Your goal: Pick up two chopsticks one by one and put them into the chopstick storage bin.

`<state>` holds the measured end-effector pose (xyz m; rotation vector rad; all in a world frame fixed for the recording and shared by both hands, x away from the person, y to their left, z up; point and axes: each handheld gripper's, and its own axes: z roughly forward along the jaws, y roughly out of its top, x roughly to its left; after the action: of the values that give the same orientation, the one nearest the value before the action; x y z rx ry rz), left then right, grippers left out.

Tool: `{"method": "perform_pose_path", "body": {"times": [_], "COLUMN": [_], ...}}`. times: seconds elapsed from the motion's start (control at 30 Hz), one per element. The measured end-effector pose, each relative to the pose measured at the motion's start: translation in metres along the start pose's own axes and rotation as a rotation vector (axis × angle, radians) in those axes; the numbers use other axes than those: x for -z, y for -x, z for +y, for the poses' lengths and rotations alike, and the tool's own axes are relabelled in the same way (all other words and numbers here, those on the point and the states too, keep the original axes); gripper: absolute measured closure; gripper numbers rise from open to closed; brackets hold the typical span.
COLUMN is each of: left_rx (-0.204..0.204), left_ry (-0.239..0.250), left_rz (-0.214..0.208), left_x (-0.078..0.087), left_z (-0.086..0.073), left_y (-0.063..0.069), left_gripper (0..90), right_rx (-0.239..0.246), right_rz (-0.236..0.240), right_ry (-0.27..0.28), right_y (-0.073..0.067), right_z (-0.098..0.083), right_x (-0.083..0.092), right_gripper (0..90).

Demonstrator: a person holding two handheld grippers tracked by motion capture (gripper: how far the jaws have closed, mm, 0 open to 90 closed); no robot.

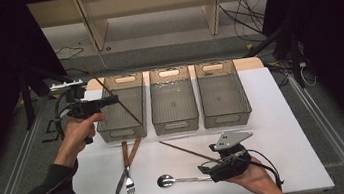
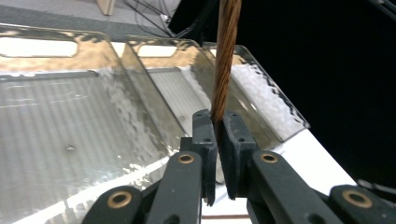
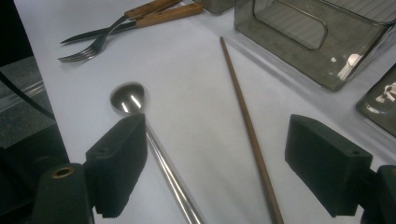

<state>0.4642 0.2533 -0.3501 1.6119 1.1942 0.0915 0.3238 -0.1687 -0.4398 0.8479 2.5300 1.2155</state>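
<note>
My left gripper (image 1: pixel 112 100) hovers over the left grey bin (image 1: pixel 121 132), shut on a brown chopstick (image 1: pixel 126 108) that slants down into the bin. In the left gripper view the jaws (image 2: pixel 218 140) pinch the chopstick (image 2: pixel 224 70) near its middle, and it rises steeply past the top edge. My right gripper (image 1: pixel 205 167) is low at the table's front right, open. A second chopstick (image 3: pixel 247 126) lies on the white table between its spread jaws, and the handle of a steel spoon (image 3: pixel 128 99) runs just inside the left pad (image 3: pixel 119 163).
Three grey bins stand in a row at the back: left, middle (image 1: pixel 176 125) and right (image 1: pixel 227 118). A wooden-handled fork (image 1: pixel 129 183) and knife (image 1: pixel 120 182) lie crossed in front of the left bin. The spoon (image 1: pixel 167 180) lies near the front edge.
</note>
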Motion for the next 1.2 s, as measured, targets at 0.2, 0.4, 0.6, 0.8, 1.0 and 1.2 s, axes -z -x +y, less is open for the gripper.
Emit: {"method": "perform_pose_path", "body": {"times": [0.2, 0.4, 0.6, 0.8, 1.0, 1.2], "left_rx": [-0.019, -0.011, 0.006, 0.002, -0.011, 0.004], "left_ry": [-0.036, -0.073, -0.114, -0.162, -0.205, -0.231], "left_rz": [0.057, 0.092, 0.125, 0.152, 0.16, 0.158], "left_x": [-0.01, -0.024, -0.037, -0.049, -0.057, -0.063], "left_z": [0.011, 0.017, 0.02, 0.02, 0.02, 0.018], "left_y": [-0.001, -0.005, -0.01, -0.015, -0.014, -0.017], "left_gripper": [84.7, 84.6, 84.6, 84.6, 84.6, 84.6], "right_rx": [-0.007, -0.007, -0.01, -0.01, -0.012, -0.009], "right_rz": [0.0, -0.002, -0.004, -0.004, -0.001, -0.001], "right_ry": [0.007, 0.006, 0.021, 0.024, 0.025, 0.021], "right_y": [0.002, 0.002, 0.003, 0.003, 0.004, 0.003], "right_z": [-0.002, -0.003, -0.004, -0.005, -0.005, -0.006], "right_x": [0.001, 0.001, 0.003, 0.003, 0.002, 0.002], "right_gripper": [21.7, 21.6, 21.3, 20.9, 20.8, 20.8]}}
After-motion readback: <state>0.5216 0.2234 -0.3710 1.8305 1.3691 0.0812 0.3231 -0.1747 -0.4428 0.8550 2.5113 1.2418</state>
